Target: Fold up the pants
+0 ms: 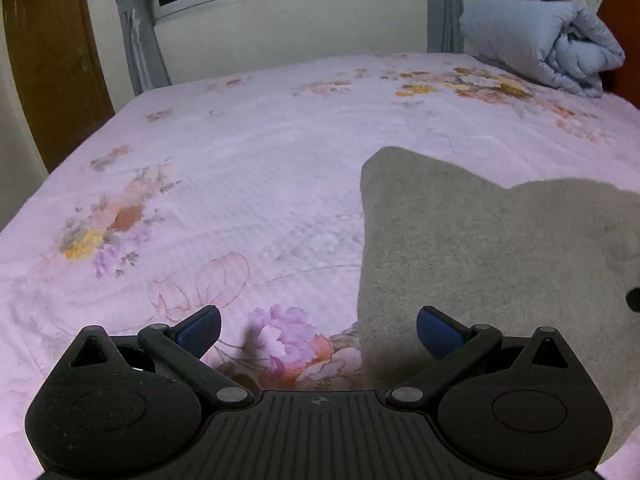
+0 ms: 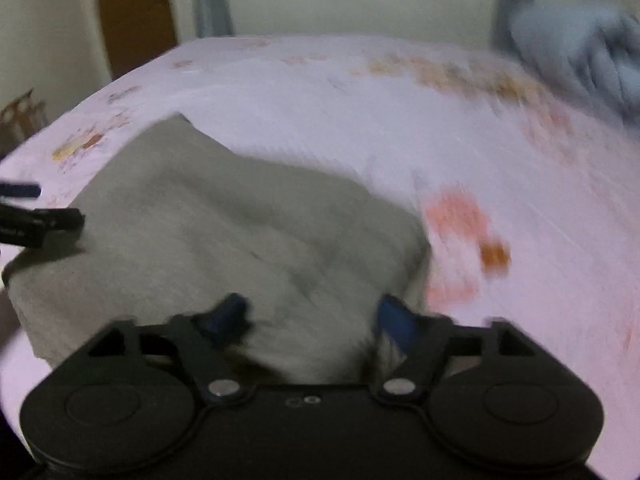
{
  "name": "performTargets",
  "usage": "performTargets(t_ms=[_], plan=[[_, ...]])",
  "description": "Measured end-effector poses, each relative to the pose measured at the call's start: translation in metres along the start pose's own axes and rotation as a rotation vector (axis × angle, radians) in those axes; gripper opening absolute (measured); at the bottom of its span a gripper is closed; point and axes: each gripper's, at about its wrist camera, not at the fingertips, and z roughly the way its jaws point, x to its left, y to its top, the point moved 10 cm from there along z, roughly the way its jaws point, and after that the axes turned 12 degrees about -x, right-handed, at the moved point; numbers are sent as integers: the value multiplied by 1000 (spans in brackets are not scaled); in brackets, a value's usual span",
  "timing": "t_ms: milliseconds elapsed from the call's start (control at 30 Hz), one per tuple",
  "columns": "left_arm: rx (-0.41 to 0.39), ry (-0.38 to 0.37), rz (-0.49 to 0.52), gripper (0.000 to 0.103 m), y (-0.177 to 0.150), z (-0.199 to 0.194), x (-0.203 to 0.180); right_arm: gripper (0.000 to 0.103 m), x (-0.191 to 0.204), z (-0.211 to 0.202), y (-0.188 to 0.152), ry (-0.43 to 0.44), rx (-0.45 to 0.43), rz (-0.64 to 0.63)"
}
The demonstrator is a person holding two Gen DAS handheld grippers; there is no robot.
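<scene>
Left gripper: jaws wide apart, holding nothing, over the bed sheet at the pants' left edge.
Right gripper: jaws wide, over the pants; view blurred.
Pants: grey, folded into a compact stack on the bed.
Quilt: rolled, pale blue, far corner.

Right wrist view blurred; pants cut off at right edge.

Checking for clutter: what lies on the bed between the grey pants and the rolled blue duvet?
Only bare floral bedsheet. The left wrist view shows nothing lying between the grey pants and the rolled blue duvet.
</scene>
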Motion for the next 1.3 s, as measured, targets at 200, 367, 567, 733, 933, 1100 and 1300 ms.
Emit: performTargets(t_ms=[200,367,567,733,933,1100,1300], plan=[[-40,-43,-73,103,28,2,2,65,5,-35,32,-13,-178,41],[-30,-40,-185,103,22,0,26,72,-20,-58,34,-4,-219,196],[-1,-66,-270,103,-8,-7,49,79,-54,-65,13,101,-190,462],[3,-177,-416,103,-14,1,51,79,-69,-60,-12,130,-170,617],[54,-285,-521,103,-24,20,29,79,-66,-42,-22,197,-124,735],[121,-413,-658,103,-33,39,14,80,-66,-31,-25,264,-106,819],[156,-537,-817,103,-35,63,8,87,-54,-18,-22,327,-70,806]])
